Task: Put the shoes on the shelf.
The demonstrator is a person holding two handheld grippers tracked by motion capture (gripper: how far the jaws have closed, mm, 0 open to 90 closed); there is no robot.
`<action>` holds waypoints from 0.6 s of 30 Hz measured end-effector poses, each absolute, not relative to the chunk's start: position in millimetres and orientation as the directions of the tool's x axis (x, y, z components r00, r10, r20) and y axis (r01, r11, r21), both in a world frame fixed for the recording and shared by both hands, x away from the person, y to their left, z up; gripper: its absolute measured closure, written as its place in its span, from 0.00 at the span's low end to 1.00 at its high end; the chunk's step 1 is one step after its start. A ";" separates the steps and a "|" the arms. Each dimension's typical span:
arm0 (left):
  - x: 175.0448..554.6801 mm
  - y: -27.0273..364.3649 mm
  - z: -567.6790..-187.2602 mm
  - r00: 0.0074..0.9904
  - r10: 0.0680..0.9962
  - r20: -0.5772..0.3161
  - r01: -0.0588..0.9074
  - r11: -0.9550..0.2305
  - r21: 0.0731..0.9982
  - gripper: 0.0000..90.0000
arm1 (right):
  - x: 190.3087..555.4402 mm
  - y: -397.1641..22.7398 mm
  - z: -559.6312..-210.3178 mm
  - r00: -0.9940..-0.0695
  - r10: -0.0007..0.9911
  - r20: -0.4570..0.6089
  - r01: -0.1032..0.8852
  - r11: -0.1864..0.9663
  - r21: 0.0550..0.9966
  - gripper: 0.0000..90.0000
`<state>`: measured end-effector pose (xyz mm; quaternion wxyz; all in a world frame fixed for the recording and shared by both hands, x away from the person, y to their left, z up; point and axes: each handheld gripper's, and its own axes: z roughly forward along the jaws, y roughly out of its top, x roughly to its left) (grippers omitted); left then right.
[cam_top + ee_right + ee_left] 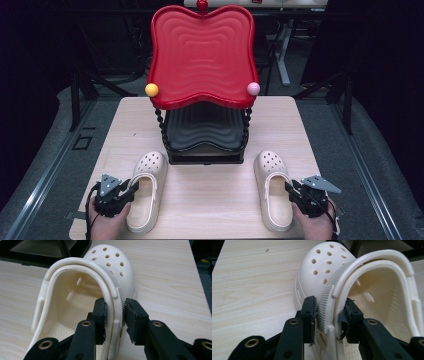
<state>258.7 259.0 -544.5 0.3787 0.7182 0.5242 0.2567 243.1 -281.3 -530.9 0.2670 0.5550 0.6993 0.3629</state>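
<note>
Two cream clogs sit on the wooden table (210,195), toes pointing away from the person, w/ a two-tier stand between & behind them. Left clog (146,192) lies near the table's left-front; right clog (274,192) near the right-front, the pair well apart. Left gripper (131,189) comes in from the bottom-left, held in the left hand (107,224); its jaws are closed on the left clog's outer side wall — in the left gripper view one pad presses the ribbed strip outside, the other sits inside the opening against the inner wall. Right gripper (290,188) comes in from the bottom-right in the right hand (315,225), jaws likewise clamped on the right clog's outer side wall, one pad inside the shoe, one on the ribbed edge outside. Both clogs' heel straps look flipped fwd over the top. Soles appear flat on the table, tho I can't tell for sure from these angles. Stand (205,150) has a black wavy tray (202,130) low down & a red wavy tray (202,55) on top — twisted black posts at the front corners, a yellow ball (151,90) on the left one, a pink ball (253,89) on the right.
</note>
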 end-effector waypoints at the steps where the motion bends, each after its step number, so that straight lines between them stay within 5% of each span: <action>1: 259.6 258.7 -545.1 0.315 0.949 -0.024 0.560 -0.166 0.811 0.74 | 243.1 -281.3 -530.9 -0.241 0.970 0.029 0.582 0.121 0.804 0.79; 18: 262.5 259.7 -543.4 0.276 0.960 -0.046 0.571 -0.125 0.812 0.83 | 240.3 -271.9 -528.5 -0.249 0.968 -0.015 0.577 0.161 0.801 0.83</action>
